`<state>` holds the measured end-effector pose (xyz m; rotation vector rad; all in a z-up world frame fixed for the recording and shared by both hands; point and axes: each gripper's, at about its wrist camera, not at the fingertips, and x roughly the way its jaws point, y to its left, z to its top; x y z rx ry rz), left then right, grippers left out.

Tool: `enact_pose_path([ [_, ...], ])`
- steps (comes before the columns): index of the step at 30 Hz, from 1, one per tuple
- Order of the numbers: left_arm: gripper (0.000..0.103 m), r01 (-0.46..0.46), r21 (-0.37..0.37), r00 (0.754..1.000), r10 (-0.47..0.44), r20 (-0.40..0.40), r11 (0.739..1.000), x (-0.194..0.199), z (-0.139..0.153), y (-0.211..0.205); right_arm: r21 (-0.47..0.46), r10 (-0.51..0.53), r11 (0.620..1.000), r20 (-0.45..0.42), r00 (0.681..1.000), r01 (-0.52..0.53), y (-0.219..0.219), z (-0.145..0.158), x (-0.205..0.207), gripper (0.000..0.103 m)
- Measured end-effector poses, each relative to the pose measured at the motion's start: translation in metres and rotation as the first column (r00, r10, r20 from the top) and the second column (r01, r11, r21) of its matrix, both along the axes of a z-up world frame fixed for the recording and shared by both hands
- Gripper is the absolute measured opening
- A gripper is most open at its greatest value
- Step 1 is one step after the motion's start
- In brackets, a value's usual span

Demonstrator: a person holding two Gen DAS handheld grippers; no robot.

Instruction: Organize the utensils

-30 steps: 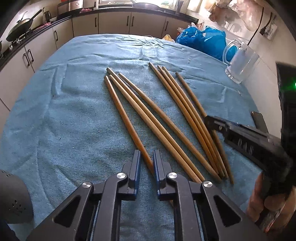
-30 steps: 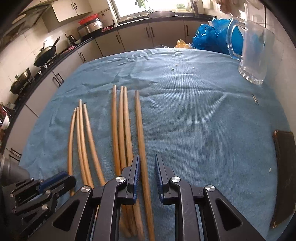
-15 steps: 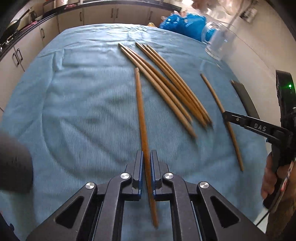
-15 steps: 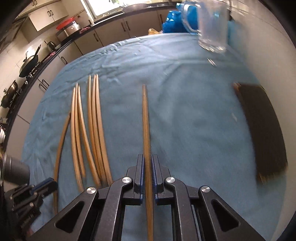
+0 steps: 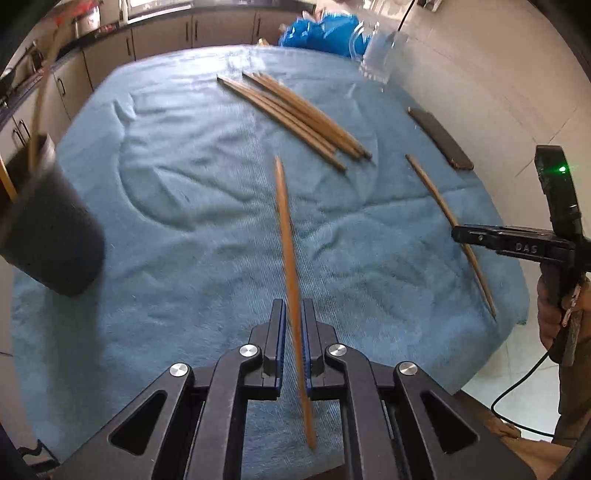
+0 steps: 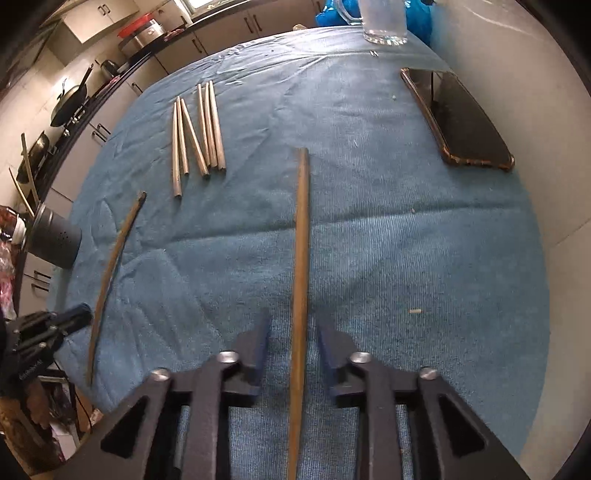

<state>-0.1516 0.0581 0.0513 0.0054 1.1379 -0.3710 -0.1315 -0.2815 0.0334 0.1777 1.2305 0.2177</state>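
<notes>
Right gripper (image 6: 291, 332) fingers have released their chopstick (image 6: 301, 258); left gripper (image 5: 293, 321) clenches another chopstick (image 5: 288, 240).

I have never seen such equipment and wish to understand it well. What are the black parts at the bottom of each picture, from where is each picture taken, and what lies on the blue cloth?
There is no machine here. A person holds a pair of tongs in each hand, and a camera on each pair looks forward along its two fingers. One picture is from the left tongs, the other from the right tongs.

The blue towel carries a group of loose chopsticks, a phone, a glass mug and a dark cup with sticks standing in it.

The left tongs are shut on one chopstick. The right tongs are open, and another chopstick lies between the fingers without being pressed.
</notes>
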Motion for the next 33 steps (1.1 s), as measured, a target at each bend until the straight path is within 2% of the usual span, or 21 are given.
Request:
enact_pose_path([
  [4, 0.013, -0.017, -0.015, 1.0, 0.017, -0.016, 1.0, 0.015, 0.003, -0.001, -0.057, 0.018, 0.998, 0.012, 1.0, -0.018, 0.01, -0.001, 0.016, 0.038],
  [7, 0.013, -0.02, 0.019, 0.999, 0.021, -0.038, 1.0, 0.037, -0.005, -0.014, -0.103, 0.037, 0.994, 0.004, 0.999, -0.036, 0.015, 0.0, 0.034, 0.038],
  [14, 0.013, -0.003, 0.074, 0.992, 0.012, -0.127, 0.997, 0.068, -0.026, -0.033, -0.151, 0.059, 0.986, -0.073, 0.996, -0.069, 0.018, -0.004, 0.069, 0.037],
  [22, 0.013, 0.052, 0.107, 0.985, -0.033, -0.171, 0.993, 0.08, -0.026, -0.038, -0.198, 0.117, 0.968, -0.188, 0.975, -0.154, 0.031, -0.008, 0.092, 0.037],
  [28, 0.013, 0.074, 0.12, 0.982, -0.052, -0.179, 0.99, 0.087, -0.025, -0.042, -0.208, 0.132, 0.961, -0.227, 0.965, -0.18, 0.042, -0.01, 0.116, 0.037],
  [29, 0.013, 0.071, 0.112, 0.984, -0.051, -0.173, 0.991, 0.087, -0.025, -0.041, -0.212, 0.134, 0.961, -0.216, 0.967, -0.181, 0.044, -0.009, 0.119, 0.035],
  [30, 0.011, 0.066, 0.106, 0.985, -0.047, -0.168, 0.992, 0.087, -0.026, -0.041, -0.212, 0.138, 0.961, -0.2, 0.97, -0.18, 0.048, -0.008, 0.121, 0.028],
  [31, 0.008, 0.04, 0.104, 0.988, -0.024, -0.15, 0.994, 0.085, -0.026, -0.038, -0.214, 0.143, 0.96, -0.181, 0.973, -0.181, 0.054, -0.009, 0.123, 0.025],
  [33, 0.007, 0.008, 0.085, 0.993, 0.003, -0.121, 0.996, 0.082, -0.027, -0.036, -0.225, 0.152, 0.957, -0.139, 0.978, -0.181, 0.06, -0.008, 0.118, 0.01],
])
